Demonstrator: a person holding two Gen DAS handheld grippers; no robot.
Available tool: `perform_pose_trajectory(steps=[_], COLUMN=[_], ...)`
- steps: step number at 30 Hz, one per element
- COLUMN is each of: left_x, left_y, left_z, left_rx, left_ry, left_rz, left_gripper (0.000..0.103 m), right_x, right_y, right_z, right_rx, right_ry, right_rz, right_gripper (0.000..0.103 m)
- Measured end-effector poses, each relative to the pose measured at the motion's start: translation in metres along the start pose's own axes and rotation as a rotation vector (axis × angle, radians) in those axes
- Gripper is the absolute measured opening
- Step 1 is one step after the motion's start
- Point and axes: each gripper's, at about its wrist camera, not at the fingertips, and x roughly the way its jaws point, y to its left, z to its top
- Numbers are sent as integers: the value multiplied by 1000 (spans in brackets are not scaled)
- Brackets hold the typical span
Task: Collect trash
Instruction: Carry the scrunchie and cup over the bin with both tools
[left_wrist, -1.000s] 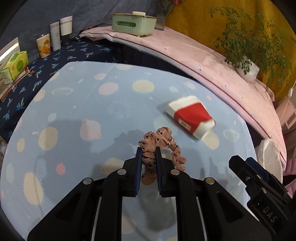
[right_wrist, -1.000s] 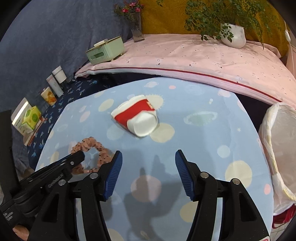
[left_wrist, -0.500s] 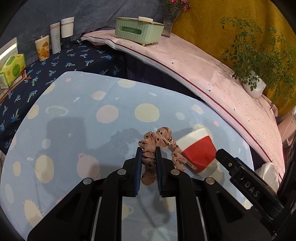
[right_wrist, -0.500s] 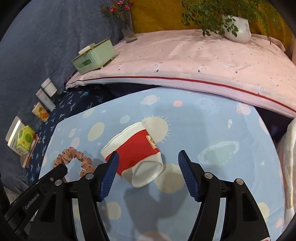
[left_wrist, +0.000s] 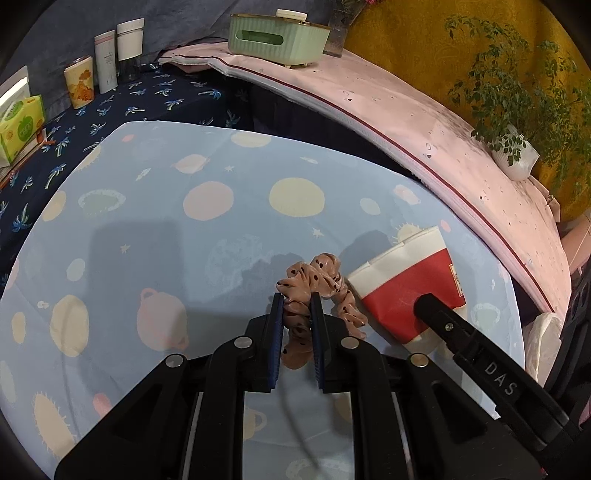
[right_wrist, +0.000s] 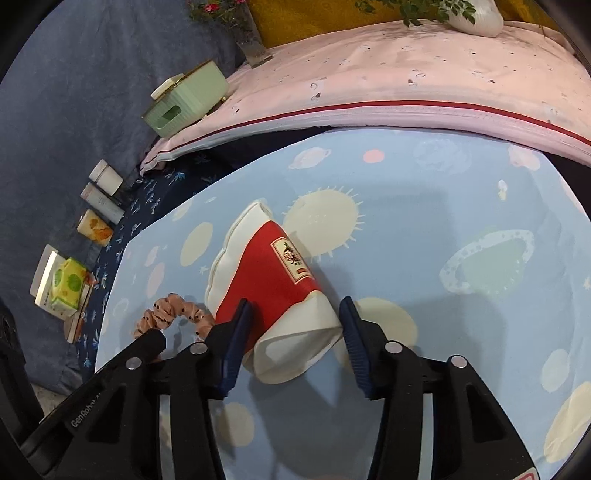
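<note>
Right tongs closing around cup, right pad apart | left tongs clamp scrunchie

left tongs clamped tight, right tongs just been closing, half-spread.

Mustard-yellow wall behind pink-covered ledge, blue drape.

Green tissue box, potted plant
</note>
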Motion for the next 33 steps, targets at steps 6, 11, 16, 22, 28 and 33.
perform_pose_trajectory(steps=[6, 11, 16, 22, 28, 33], left_x=[-15, -35, -58, -80, -99, -109], left_y=[-11, -30, -58, -92, -132, -162], left_z=[-10, -21, -33, -50, -66, -77], left_rx=[17, 45, 88, 144, 213, 261], left_ry=[-8, -20, -42, -56, -75, -83], left_rz=[-10, -39, -68, -94, -126, -154], left_gripper=[14, 14, 14, 14, 14, 14], right_x=[-26, -59, -96, -141, -181, -209], right_y=[-4, -14, -26, -46, -75, -103], right_z=[-12, -19, -27, -38, -47, -53], right_rx=[1, 16, 25, 42, 81, 120], right_ry=[-37, -78, -122, -187, -246, -286], right_rz=[-4, -4, -15, -35, -57, -81], right_gripper=[42, 42, 42, 42, 42, 42])
